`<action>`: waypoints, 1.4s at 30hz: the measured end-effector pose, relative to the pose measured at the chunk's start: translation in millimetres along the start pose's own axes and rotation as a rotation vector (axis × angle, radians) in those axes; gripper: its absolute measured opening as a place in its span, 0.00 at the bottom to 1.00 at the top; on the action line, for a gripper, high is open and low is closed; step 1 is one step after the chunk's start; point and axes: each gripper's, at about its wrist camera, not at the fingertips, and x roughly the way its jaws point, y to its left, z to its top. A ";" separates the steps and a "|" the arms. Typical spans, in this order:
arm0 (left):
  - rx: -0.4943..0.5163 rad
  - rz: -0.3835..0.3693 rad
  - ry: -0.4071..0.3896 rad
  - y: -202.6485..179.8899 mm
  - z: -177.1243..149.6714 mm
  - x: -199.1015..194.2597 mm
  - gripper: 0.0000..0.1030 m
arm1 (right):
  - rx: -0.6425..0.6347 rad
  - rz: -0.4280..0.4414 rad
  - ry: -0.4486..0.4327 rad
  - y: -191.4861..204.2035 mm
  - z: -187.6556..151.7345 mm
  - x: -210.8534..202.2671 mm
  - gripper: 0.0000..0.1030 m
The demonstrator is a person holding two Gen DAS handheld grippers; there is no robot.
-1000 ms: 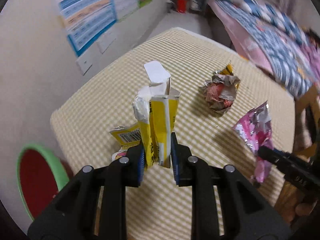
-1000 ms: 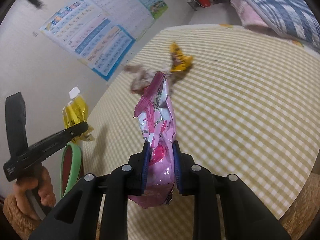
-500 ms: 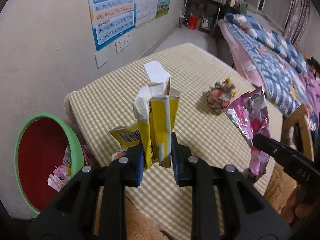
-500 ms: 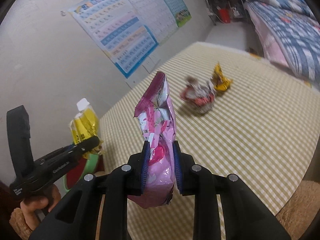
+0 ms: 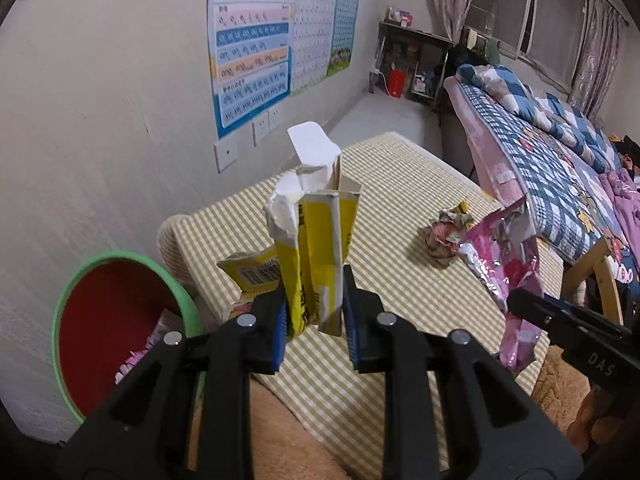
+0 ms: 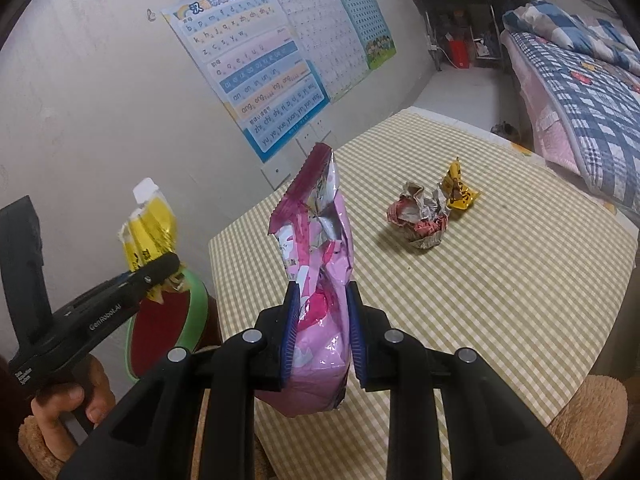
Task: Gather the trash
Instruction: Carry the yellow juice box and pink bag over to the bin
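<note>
**Both grippers loaded, held above the table edge**

The left gripper point(image 5: 314, 322) pinches a torn yellow-and-white carton point(image 5: 316, 248) between its blue pads; the carton stands upright between the fingers, its white flap uppermost. The right gripper point(image 6: 322, 330) pinches a crumpled pink foil bag point(image 6: 318, 264), the pads pressed into its lower half and the torn mouth pointing up.

Both items are lifted clear of the checked tablecloth point(image 6: 500, 300). A bin point(image 5: 66, 308) with a green rim and red interior stands on the floor beside the table, at the wall, with scraps already inside.

Two pieces of trash lie on the table: a crumpled wrapper ball point(image 6: 420, 220) and, touching it on the far side, a small yellow wrapper point(image 6: 458, 192).

A hand point(image 6: 68, 404) grips the left tool's handle.
</note>
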 end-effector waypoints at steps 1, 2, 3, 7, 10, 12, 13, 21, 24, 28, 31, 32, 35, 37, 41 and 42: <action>0.001 0.003 -0.005 1.2 -0.2 -1.1 0.21 | -0.004 -0.002 -0.002 2.4 0.6 -0.6 0.23; 0.002 0.005 -0.010 2.2 -0.1 -2.6 0.22 | -0.007 -0.003 -0.005 4.3 1.4 -1.1 0.23; 0.001 0.005 -0.016 3.2 0.5 -3.9 0.22 | -0.012 -0.005 -0.007 6.3 2.3 -1.8 0.23; 0.001 0.015 -0.034 6.2 1.7 -7.7 0.22 | -0.039 -0.013 -0.019 14.8 5.3 -4.9 0.23; -0.005 0.018 -0.037 9.9 1.3 -7.8 0.22 | -0.051 -0.013 -0.022 20.0 6.9 -5.7 0.23; -0.008 0.020 -0.039 12.2 1.4 -7.9 0.21 | -0.055 -0.012 -0.022 21.7 7.8 -5.3 0.24; -0.008 0.023 -0.040 13.0 1.8 -8.5 0.21 | -0.057 -0.013 -0.022 22.9 8.4 -5.2 0.24; -0.009 0.035 -0.050 19.5 1.4 -9.3 0.22 | -0.068 -0.020 -0.022 28.9 9.4 -3.7 0.24; -0.013 0.036 -0.041 22.4 -1.6 -6.5 0.22 | -0.067 -0.020 -0.010 28.7 8.7 -0.3 0.24; -0.026 0.034 -0.023 27.3 -5.0 -0.3 0.22 | -0.077 -0.025 -0.001 32.6 7.1 2.9 0.24; -0.032 0.037 -0.017 29.3 -5.2 2.4 0.22 | -0.077 -0.026 0.005 33.7 6.8 4.6 0.24; -0.035 0.039 -0.017 30.5 -5.5 2.4 0.22 | -0.078 -0.027 0.005 34.1 6.9 4.8 0.24; -0.040 0.043 -0.021 32.6 -5.2 1.1 0.22 | -0.079 -0.027 0.003 35.1 7.2 4.7 0.24; -0.040 0.046 -0.022 34.8 -5.0 1.0 0.22 | -0.080 -0.025 0.002 36.0 7.3 4.6 0.24; -0.040 0.059 -0.030 36.8 -5.3 -3.5 0.22 | -0.089 -0.017 0.005 41.2 7.5 5.7 0.24; -0.042 0.066 -0.033 38.7 -5.2 -5.1 0.22 | -0.097 -0.013 0.010 44.4 7.5 7.2 0.24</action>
